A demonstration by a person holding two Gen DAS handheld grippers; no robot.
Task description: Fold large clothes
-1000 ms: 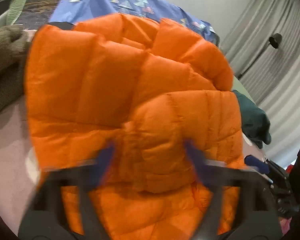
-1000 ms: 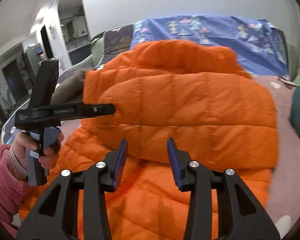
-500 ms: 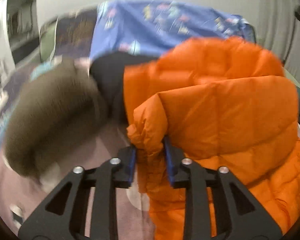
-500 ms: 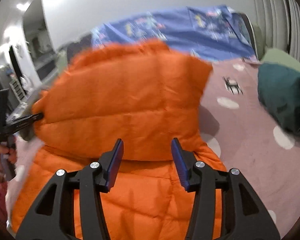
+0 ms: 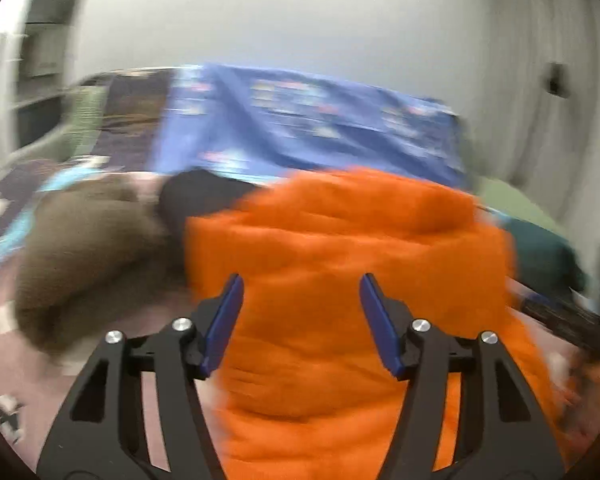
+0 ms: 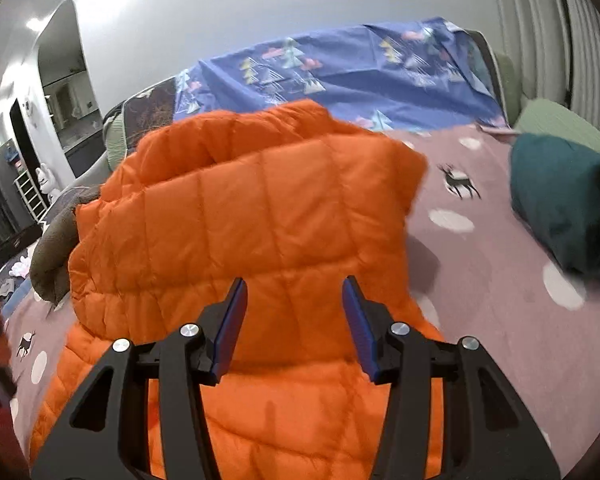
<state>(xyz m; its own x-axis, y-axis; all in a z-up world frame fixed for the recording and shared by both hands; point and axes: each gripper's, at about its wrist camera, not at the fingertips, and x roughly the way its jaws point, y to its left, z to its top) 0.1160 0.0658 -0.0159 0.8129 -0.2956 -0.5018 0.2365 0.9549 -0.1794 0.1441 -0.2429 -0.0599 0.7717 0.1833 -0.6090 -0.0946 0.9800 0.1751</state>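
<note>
An orange puffer jacket (image 6: 252,216) lies on the bed with its upper part folded over the lower part. In the blurred left wrist view the jacket (image 5: 340,264) fills the middle. My left gripper (image 5: 300,308) hovers above it. Its jaws are opening, and the blue pads (image 5: 226,320) stand apart from the fabric with nothing pressed between them. My right gripper (image 6: 294,314) is open over the near part of the folded jacket and grips nothing. A dark blurred shape that may be the right gripper shows at the right edge of the left wrist view.
The bed has a mauve cover (image 6: 480,280) with deer and white dots. A teal garment (image 6: 560,204) lies to the right and a brown one (image 6: 52,256) to the left of the jacket. A blue patterned sheet (image 6: 340,72) drapes the bed's far end.
My left gripper let go of the jacket's edge, its jaws spread, and it lifted back. The folded flap now rests on the jacket. My right gripper shifted sideways and stayed open.
</note>
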